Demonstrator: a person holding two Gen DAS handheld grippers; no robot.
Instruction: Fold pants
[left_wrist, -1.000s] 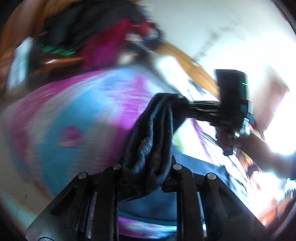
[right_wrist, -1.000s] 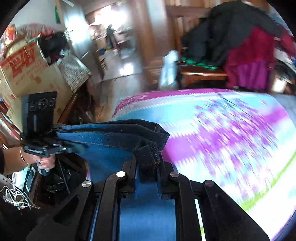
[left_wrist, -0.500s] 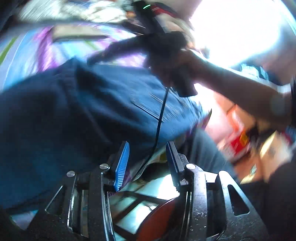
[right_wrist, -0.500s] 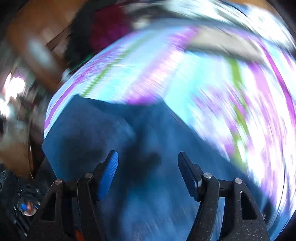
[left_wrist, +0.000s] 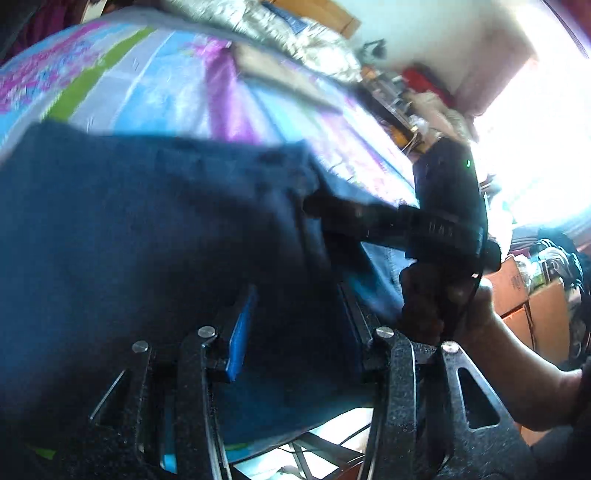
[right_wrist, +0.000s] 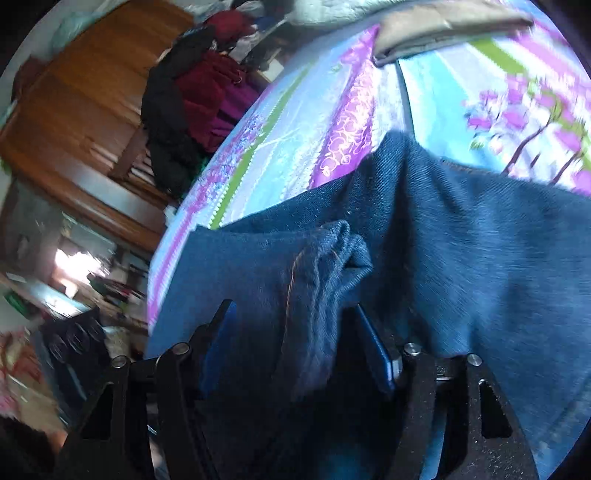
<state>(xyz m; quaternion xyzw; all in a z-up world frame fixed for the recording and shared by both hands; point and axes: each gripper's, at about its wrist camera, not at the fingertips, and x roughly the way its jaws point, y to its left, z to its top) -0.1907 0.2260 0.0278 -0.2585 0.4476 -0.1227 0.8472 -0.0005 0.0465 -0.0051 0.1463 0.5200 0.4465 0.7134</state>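
Note:
Dark blue denim pants (left_wrist: 140, 229) lie on the flowered bed sheet (left_wrist: 166, 92). My left gripper (left_wrist: 295, 306) is open and low over them, with denim spread between its blue-padded fingers (left_wrist: 238, 336). A hand (left_wrist: 454, 306) holds my right gripper (left_wrist: 321, 208) at the pants' right edge. In the right wrist view the pants (right_wrist: 480, 251) cover the sheet (right_wrist: 314, 122). My right gripper (right_wrist: 295, 317) stands open there, a bunched stitched hem (right_wrist: 325, 254) lying loose between its wide-apart fingers. The left gripper's black body (right_wrist: 74, 343) shows at lower left.
A folded beige garment (right_wrist: 443, 33) lies further up the bed. Dark and red clothes (right_wrist: 192, 107) hang over a wooden chair beside a brown wardrobe (right_wrist: 85, 92). Cardboard boxes (left_wrist: 524, 295) and clutter stand under a bright window (left_wrist: 535, 129).
A second ago both grippers were shut on the lifted pants. Both then let go, and now they sit open and close over the denim lying on the bed.

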